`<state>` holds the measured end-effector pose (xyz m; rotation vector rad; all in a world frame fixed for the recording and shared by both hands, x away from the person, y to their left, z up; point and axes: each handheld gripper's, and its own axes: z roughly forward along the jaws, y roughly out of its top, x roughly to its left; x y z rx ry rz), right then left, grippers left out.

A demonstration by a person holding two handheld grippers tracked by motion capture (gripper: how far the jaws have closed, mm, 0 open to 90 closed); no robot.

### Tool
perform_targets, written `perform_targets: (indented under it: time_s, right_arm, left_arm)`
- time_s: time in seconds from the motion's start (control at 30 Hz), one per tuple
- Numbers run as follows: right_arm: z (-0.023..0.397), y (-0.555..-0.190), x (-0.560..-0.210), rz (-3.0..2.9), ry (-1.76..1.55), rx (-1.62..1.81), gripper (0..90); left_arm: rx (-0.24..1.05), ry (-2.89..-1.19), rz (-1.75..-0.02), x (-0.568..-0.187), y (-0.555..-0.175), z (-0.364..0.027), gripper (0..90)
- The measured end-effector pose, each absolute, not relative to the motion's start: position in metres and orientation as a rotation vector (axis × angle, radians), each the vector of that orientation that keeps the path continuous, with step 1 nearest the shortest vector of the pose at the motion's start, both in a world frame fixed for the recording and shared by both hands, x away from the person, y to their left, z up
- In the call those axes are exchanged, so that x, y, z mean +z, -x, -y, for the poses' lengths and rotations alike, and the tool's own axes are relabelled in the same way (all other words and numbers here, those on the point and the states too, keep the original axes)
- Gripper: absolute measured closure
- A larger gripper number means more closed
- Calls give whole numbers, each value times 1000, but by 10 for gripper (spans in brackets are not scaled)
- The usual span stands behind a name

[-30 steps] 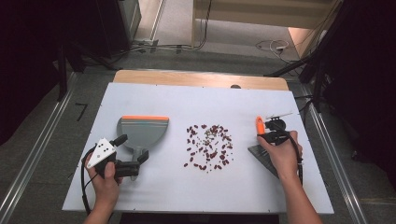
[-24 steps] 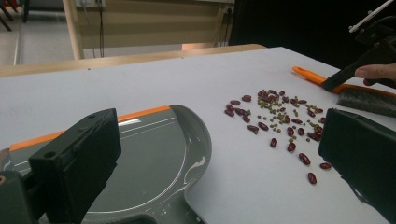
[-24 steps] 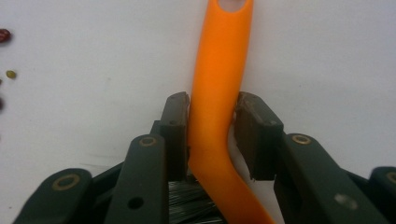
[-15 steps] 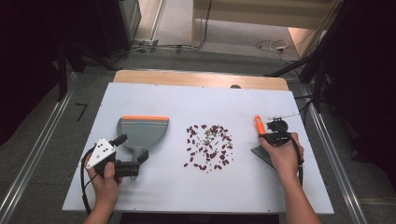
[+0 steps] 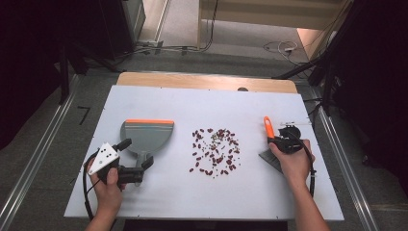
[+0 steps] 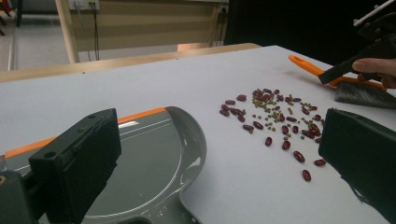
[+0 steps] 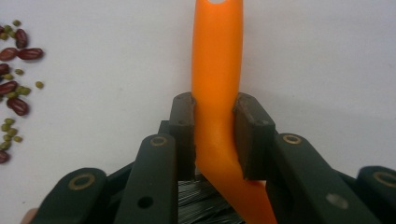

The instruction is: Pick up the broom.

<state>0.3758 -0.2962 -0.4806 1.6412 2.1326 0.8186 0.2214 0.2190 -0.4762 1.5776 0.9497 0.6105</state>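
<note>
1. Orange and grey, that's the brush [image 5: 270, 144], and the right gripper [image 7: 215, 135] has its jaws clamped on the orange handle; they have just been closing, and the handle sits pinched between the pads. Dark bristles show just below the jaws.
2. In the high view the right gripper [image 5: 287, 143] sits near the right edge of the tabletop [image 5: 159, 103], the brush handle pointing toward the far edge.
3. Over at the near-left corner, the left gripper [image 5: 126, 166] is spread wide, jaws either side of the dustpan's stub handle, pads not pressing on it.
4. The left gripper view shows both black jaws well apart, the grey pan curving between them.
5. The dustpan [image 5: 146, 137] lies flat on the left half, its orange lip toward the far edge.
6. Mid-table, between pan and brush, a loose scatter of beans [image 5: 215, 150]: red ones and small green ones, apart from both tools.
</note>
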Motion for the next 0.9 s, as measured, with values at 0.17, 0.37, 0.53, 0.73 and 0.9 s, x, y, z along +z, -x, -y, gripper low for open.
perform_targets:
  time_s: [0.17,0.37,0.53,0.73,0.9]
  right_arm:
    - [303,-367,-477,-2058,-1628,934,696]
    - [308,-354,-470,-1956,-1548,1078,697]
    - [311,-344,-464,-1863,-1498,1144,698]
    - [312,-333,-452,-1768,-1439,1230,699]
    - [311,-323,-439,-1708,-1394,1298,699]
  left_arm:
    - [617,-1576,-947,-475,-221,-219,0]
    - [621,-1575,-943,-474,-220,-219,0]
    - [621,-1570,-943,-474,-220,-219,0]
    - [625,-1573,-935,-473,-219,-218,0]
    - [634,-1575,-923,-470,-218,-214,0]
